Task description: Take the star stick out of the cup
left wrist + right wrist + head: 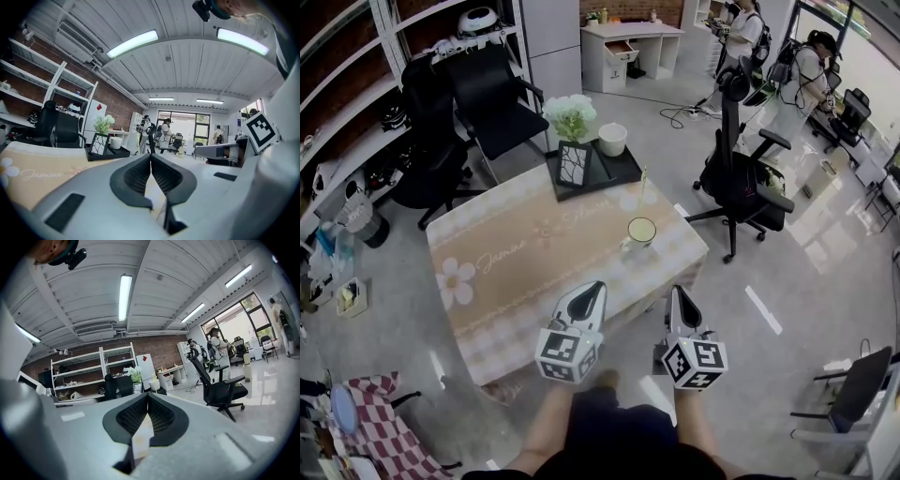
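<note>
A white cup [640, 232] with a pale green inside stands near the right edge of the beige cloth-covered table [506, 272]. A thin star stick [643, 187] rises from it. My left gripper [599, 285] is shut and empty over the table's near edge, a short way from the cup on the near-left side. My right gripper [674, 290] is shut and empty just off the near-right corner. In the left gripper view the left gripper [151, 155] has its pads pressed together, and in the right gripper view so does the right gripper [148, 394]. Neither gripper view shows the cup.
A black tray [623, 169] at the table's far edge holds white flowers [570, 112], a dark frame [574, 164] and a white pot [612, 139]. A black office chair [741, 178] stands right of the table. More chairs [487, 103] and shelves are at the back left, people [802, 80] at the back right.
</note>
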The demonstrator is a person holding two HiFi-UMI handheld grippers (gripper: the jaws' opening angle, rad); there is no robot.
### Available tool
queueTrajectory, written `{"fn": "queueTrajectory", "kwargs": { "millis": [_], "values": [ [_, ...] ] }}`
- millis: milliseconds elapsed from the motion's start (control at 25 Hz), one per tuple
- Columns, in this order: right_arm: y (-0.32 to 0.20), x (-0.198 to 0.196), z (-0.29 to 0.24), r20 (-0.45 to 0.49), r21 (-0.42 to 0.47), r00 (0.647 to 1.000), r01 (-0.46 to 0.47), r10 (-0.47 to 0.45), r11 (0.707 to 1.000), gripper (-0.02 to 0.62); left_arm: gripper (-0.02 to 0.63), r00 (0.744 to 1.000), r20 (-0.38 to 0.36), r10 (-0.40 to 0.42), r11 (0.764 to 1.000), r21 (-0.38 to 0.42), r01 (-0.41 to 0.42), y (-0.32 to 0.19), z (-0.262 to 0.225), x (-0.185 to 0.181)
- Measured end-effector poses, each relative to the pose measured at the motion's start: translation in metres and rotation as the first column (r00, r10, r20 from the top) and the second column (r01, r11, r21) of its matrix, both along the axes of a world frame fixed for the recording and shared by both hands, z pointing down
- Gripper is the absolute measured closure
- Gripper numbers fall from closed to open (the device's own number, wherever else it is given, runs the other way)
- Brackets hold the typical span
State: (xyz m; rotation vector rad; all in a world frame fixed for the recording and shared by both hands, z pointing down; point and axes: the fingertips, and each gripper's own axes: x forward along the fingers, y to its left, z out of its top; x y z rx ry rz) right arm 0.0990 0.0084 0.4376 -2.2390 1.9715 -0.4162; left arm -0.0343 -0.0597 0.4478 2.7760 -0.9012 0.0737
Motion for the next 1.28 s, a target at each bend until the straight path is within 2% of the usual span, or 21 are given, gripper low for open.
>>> {"fn": "queueTrajectory", "kwargs": {
  "millis": [280, 680, 1080, 1280],
  "values": [
    [-0.011, 0.01, 0.001, -0.003, 0.002, 1.0, -0.02, 0.02, 1.0, 0.592, 0.594, 0.999, -0.015, 0.028, 1.0, -0.003, -0.028, -0.015, 0.004, 0.015],
    [-0.007, 0.016, 0.003, 0.017, -0.016, 0.999, -0.05, 0.05, 0.999, 0.592, 0.594, 0.998, 0.001, 0.069, 0.997, -0.024, -0.069, -0.009, 0.009, 0.025],
    [-0.011, 0.012, 0.0, -0.009, -0.022, 1.0, -0.026, 0.026, 0.999, 0.592, 0.594, 0.999, -0.015, 0.052, 0.998, -0.027, -0.053, -0.013, 0.009, 0.022],
    [-0.018, 0.015, -0.017, -0.02, 0.011, 1.0, -0.022, 0.022, 1.0, 0.592, 0.595, 0.998, -0.032, 0.046, 0.999, -0.027, -0.047, -0.018, 0.002, 0.025]
  ]
}}
